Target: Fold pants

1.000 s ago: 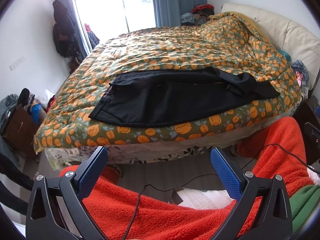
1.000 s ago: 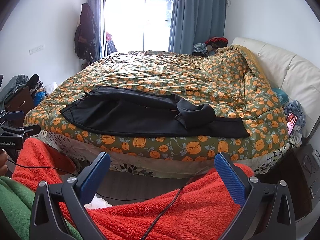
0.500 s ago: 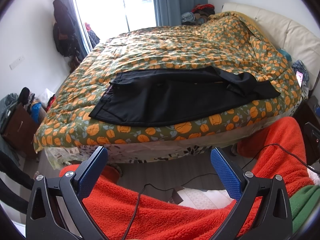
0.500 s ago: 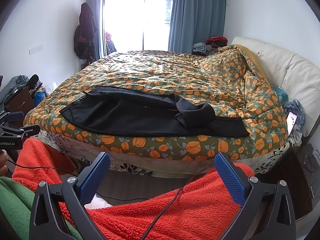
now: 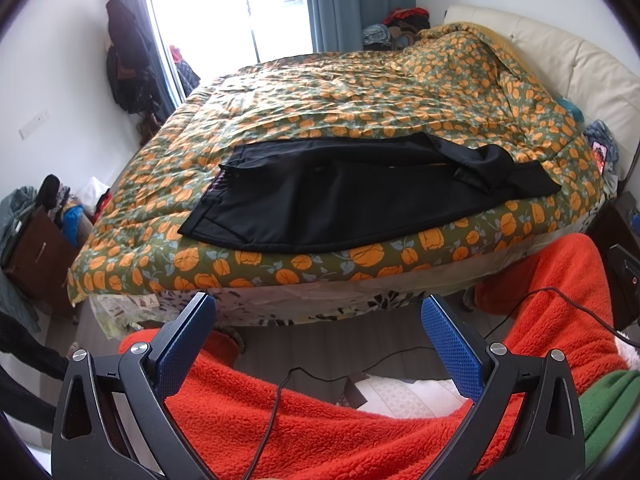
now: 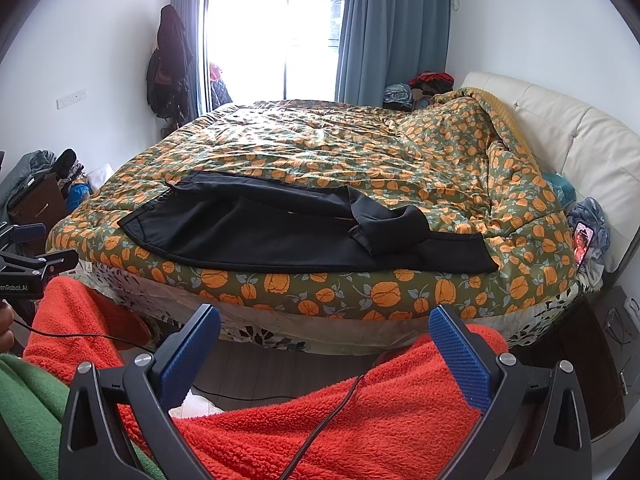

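Black pants (image 5: 352,200) of smooth dark fabric lay spread along the near edge of the bed, ahead of and above both grippers, well apart from them. Their waistband end pointed to the left of the left gripper (image 5: 318,320), and one leg was doubled back in a rumpled fold toward the right end, seen ahead of the right gripper (image 6: 324,330) as a bunched flap lying on the flat leg beneath. The left gripper stood wide open with its blue textured pads (image 5: 450,348) spread and nothing between them; the right gripper was likewise spread wide and empty.

Under the pants lay a quilted green duvet printed with orange flowers (image 5: 360,92), wrinkled and heaped higher toward the far right, against a cream padded headboard (image 6: 572,136). A phone with a lit screen (image 6: 582,242) lay at the right edge of the bed. Below each gripper spread red fleece fabric (image 6: 360,428) with a black cable (image 5: 268,420) running across it, and green fabric (image 6: 28,404) showed at the outer side.

Beyond the bed, a bright glass door (image 6: 272,36) stood between blue-grey curtains (image 6: 396,28). Dark coats (image 6: 168,64) hung on the white wall to the left, and a dark wooden cabinet (image 5: 36,256) piled with clothes stood far left.
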Demonstrator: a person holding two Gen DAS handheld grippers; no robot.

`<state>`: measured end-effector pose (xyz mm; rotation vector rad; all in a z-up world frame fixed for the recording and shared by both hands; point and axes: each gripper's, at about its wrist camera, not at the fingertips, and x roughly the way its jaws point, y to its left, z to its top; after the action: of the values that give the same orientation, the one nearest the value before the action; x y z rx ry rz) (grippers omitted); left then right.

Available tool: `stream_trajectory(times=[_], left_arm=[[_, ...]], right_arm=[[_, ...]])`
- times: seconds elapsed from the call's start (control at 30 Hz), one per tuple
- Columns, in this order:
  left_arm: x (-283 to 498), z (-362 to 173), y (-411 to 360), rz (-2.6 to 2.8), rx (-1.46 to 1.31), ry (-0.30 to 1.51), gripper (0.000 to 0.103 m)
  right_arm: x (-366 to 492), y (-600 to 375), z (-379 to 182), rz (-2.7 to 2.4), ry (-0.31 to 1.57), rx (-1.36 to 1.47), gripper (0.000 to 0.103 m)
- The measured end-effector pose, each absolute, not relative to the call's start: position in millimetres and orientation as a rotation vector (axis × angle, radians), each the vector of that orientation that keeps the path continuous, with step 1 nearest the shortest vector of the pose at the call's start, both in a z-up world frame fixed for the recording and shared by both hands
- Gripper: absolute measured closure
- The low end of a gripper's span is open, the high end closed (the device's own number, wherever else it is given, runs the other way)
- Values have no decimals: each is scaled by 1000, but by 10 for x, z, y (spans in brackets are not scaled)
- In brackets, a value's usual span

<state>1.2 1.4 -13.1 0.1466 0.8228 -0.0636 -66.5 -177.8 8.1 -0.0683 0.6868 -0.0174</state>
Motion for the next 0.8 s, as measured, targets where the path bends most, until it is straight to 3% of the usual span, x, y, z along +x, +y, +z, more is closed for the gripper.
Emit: stream_trajectory(times=[0.8], left_arm=[[8,-141,67,-65,139,809,0]], right_arm=[[-655,-1784,51,-25,693,-68,0]])
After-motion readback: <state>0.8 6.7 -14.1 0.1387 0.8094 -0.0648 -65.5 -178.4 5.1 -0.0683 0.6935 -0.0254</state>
